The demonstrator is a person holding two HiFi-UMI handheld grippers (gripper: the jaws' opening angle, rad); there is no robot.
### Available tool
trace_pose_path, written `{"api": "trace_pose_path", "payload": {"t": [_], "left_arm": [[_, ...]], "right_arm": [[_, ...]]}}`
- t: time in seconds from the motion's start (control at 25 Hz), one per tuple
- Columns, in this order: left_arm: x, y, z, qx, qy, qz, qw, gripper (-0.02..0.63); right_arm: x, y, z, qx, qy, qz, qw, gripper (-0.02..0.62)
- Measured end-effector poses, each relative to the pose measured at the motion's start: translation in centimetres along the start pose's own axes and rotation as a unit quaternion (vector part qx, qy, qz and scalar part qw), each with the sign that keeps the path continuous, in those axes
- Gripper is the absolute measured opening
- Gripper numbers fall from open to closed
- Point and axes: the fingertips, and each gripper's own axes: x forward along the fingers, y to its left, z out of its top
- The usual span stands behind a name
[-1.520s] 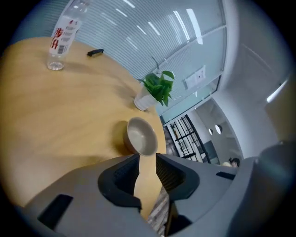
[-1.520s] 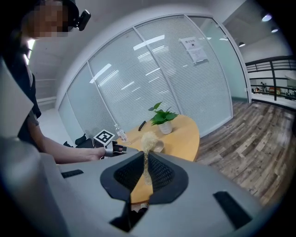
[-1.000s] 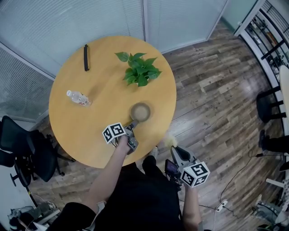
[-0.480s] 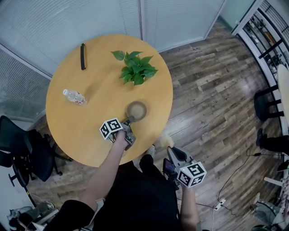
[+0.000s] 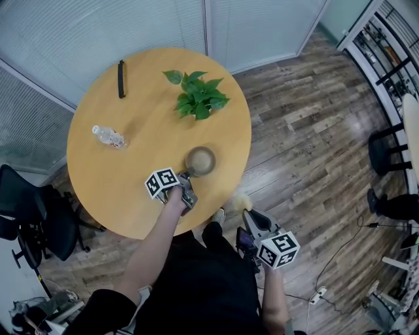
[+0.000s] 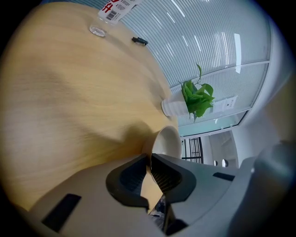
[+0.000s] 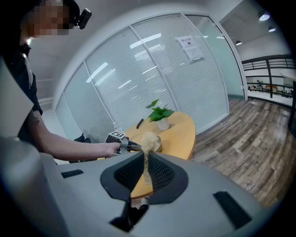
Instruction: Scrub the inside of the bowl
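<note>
1. The left tool (image 5: 186, 176) (image 6: 149, 160) is clenched on the near rim of a small round cream-coloured bowl (image 5: 200, 160) (image 6: 169, 140). Its jaws have just been closing, and the thin rim is seen pinched between the ribbed pads.
2. The right tool (image 5: 247, 214) (image 7: 145, 157) is clamped on the thin pale stem of a scrubbing brush with a fluffy straw-coloured head (image 5: 241, 201) (image 7: 149, 138). The head is held upright above the jaws.
3. The right tool is held off the worktop, over the wood-plank floor (image 5: 308, 131), close to the person's body and apart from the bowl.
4. The bowl is stood upright on the round yellow wooden worktop (image 5: 131, 176) (image 6: 69, 92) (image 7: 179, 129), near the edge closest to the person and on its right half.
5. The bowl is placed between the left tool and a leafy green plant in a white pot (image 5: 198, 98) (image 6: 196, 97) (image 7: 161, 114), which is set further back.
6. A clear plastic bottle (image 5: 110, 137) (image 6: 115, 6) is laid on its side toward the left of the worktop, well apart from the bowl.
7. A slim black bar-shaped object (image 5: 121, 80) (image 6: 139, 40) (image 7: 139, 123) is laid near the far edge.
8. A black office chair (image 5: 33, 216) is seen on the floor beside the worktop's left edge.
</note>
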Motion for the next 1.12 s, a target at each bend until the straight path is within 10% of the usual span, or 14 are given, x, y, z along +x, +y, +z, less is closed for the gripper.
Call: {"api": "trace_pose_path", "payload": {"t": [0.72, 1.12], "left_arm": [[-6.5, -3.0, -1.9, 0.193, 0.017, 0.044, 0.9801, 0.021], [-10.0, -6.3, -3.3, 0.230, 0.019, 0.011, 0.9729, 0.021]], "right_arm": [[5.0, 5.5, 2.1, -0.081, 0.015, 0.072, 0.994, 0.035], [9.8, 9.8, 3.3, -0.264, 0.069, 0.043, 0.961, 0.035]]}}
